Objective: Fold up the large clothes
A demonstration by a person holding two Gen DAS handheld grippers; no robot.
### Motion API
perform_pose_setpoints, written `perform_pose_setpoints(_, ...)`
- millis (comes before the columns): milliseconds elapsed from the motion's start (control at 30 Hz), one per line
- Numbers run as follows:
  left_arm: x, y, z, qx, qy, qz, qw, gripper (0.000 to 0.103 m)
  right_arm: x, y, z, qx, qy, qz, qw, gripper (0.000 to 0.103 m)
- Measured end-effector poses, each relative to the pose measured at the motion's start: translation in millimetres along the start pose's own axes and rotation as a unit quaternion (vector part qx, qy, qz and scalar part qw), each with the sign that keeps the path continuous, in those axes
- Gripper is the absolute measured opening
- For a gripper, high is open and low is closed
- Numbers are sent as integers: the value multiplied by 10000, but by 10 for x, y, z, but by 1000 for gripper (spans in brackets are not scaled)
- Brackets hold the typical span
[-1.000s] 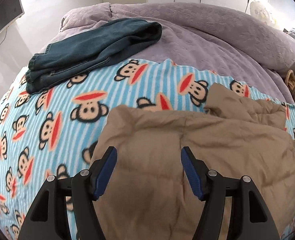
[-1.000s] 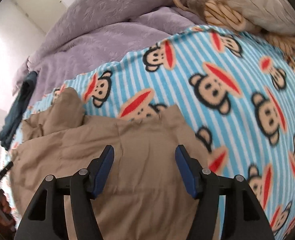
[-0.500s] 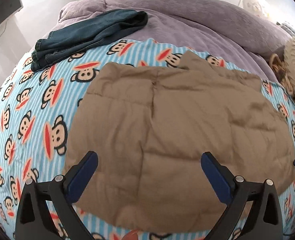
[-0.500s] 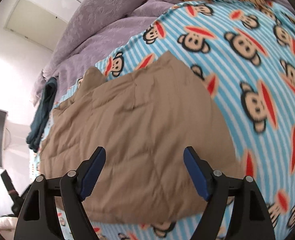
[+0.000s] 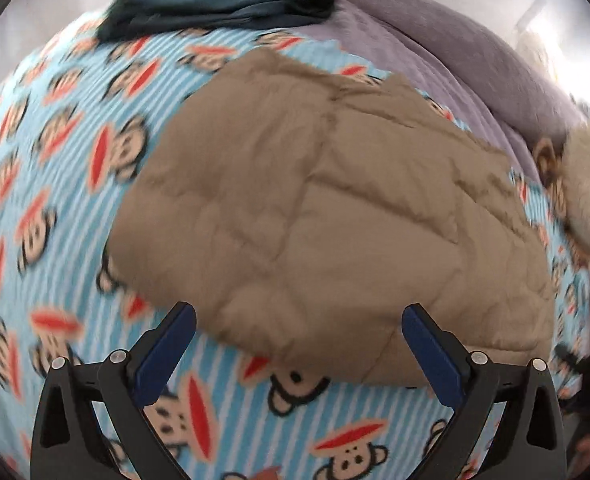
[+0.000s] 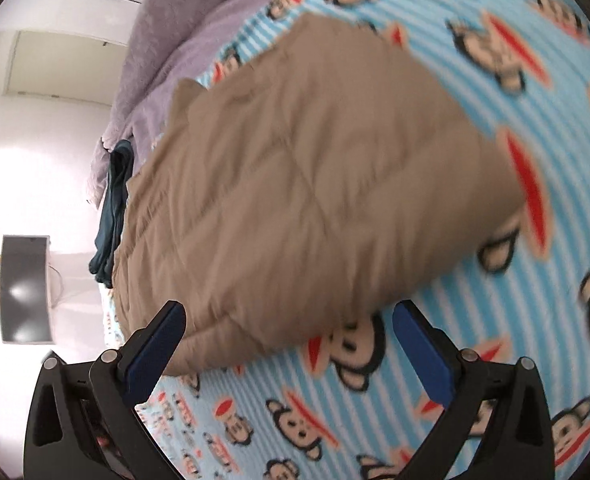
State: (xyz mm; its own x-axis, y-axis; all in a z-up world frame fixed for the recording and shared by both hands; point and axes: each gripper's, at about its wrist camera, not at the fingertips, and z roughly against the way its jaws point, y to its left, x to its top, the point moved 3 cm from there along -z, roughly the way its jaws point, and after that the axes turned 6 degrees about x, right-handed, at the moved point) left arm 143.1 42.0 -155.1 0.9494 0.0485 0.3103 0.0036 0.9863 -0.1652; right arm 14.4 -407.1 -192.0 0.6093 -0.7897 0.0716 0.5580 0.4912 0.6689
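- On the bed, a tan quilted garment (image 5: 327,208) lies folded into a puffy block on a blue striped blanket printed with monkey faces (image 5: 55,184); both views show it, blurred.
- From the left wrist view, the left hand-held gripper (image 5: 298,344) hangs over the garment's near edge with its jaws spread wide, the blue pads clear of the fabric and nothing pinched.
- From the right wrist view, the right hand-held gripper (image 6: 289,338) hangs over the near edge too; its jaws are opening, already wide, and the garment's edge shows between the fingers without either pad pressing it.
- Only the left view shows the folded dark teal jeans (image 5: 215,10) laid flat at the blanket's far edge, beside a lilac bedspread (image 5: 455,60), plus a pale fluffy thing (image 5: 587,192) at the right; what it is cannot be told.
- Only the right view shows a dark screen (image 6: 25,288) by a bright white wall at the left; there the jeans (image 6: 113,208) appear as a thin strip behind the garment.
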Motion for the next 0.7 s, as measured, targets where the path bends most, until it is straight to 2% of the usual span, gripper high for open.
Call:
perform_pose_setpoints(100, -107, 286, -47, -366, -28, 811, 9960, 103, -55, -92, -124, 181, 168, -270, 9993, 103)
perform_pose_setpoints(167, -179, 417, -158, -997, 101, 1275, 9868, 103, -78, -125, -181, 311, 211, -388, 9985, 103)
perform_pose_setpoints(233, -208, 444, -273, -1390, 187, 1429, 9797, 103, -79, -152, -261, 505, 256, -512, 9971, 103)
perform_pose_setpoints(300, -207, 430, -392, -1623, 256, 1438, 9759, 103, -67, -167, -339, 649, 265, -625, 9956, 103)
perform_pose_setpoints(433, -95, 425, -600, -1848, 226, 1620, 9691, 103, -32, -187, -520, 961, 308, -815, 9916, 103)
perform_pose_setpoints(533, 47, 430, -720, -1932, 162, 1838, 9636, 103, 23, -150, -646, 1027, 268, -817, 9910, 103)
perform_pose_setpoints(700, 235, 418, -907, -1780, 104, 2033, 9628, 103, 123, -101, -813, 1134, 102, -910, 9893, 103)
